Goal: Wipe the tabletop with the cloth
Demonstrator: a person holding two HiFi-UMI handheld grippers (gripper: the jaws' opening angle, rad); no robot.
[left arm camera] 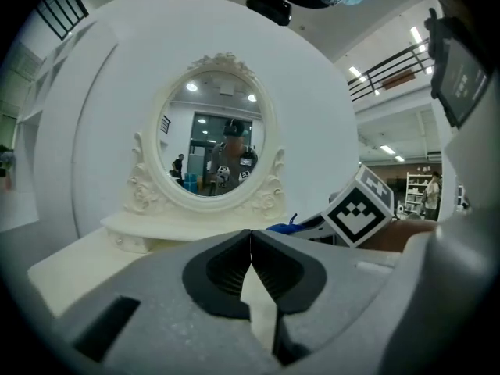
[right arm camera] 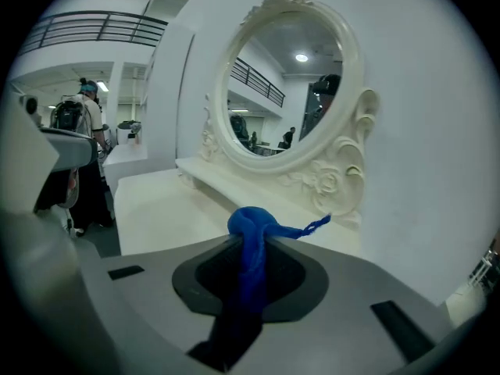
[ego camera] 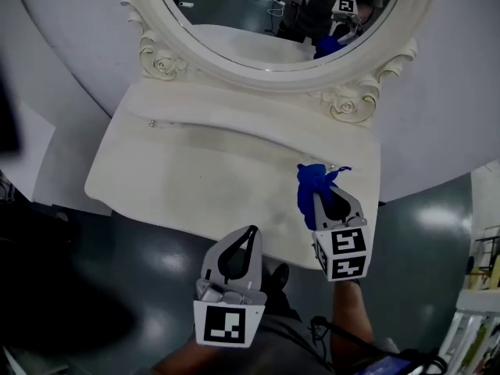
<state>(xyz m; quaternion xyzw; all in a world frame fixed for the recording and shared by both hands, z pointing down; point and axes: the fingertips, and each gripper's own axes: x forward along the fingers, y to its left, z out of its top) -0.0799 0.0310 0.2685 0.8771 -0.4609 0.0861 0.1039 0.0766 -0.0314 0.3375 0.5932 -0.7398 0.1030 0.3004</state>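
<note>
The person's right forearm [ego camera: 353, 315] reached forward from the bottom of the head view and carried the right gripper [right arm camera: 251, 243] out over the front right part of the cream tabletop [ego camera: 180, 170]. That gripper pointed away from the person toward the oval mirror [ego camera: 234, 67] and tipped downward, with its marker cube [ego camera: 341, 252] at the near end, above the table's front edge. The blue cloth [right arm camera: 251, 223] sat in that gripper, bunched into a narrow rope whose long axis ran along the jaws. A rounded knob of fabric stood out past the tips, the darker remainder trailed back through the hollow between the jaws, and a thin twisted tail stuck out to the right, toward the carved base of the mirror. The right jaws stood nearly together and pinched the cloth between their tips. From the head view the cloth lay over the tabletop near its right end, just short of the raised shelf under the mirror; whether it touched the surface could not be told. The left gripper [left arm camera: 250, 234] was held lower and nearer the person, mostly over the dark floor [ego camera: 422, 233], pointing almost level at the mirror, its tips just reaching the table's front edge. Its jaws were pressed together tip to tip with nothing between them. The right gripper's cube showed just to the right of the left gripper in the left gripper view
</note>
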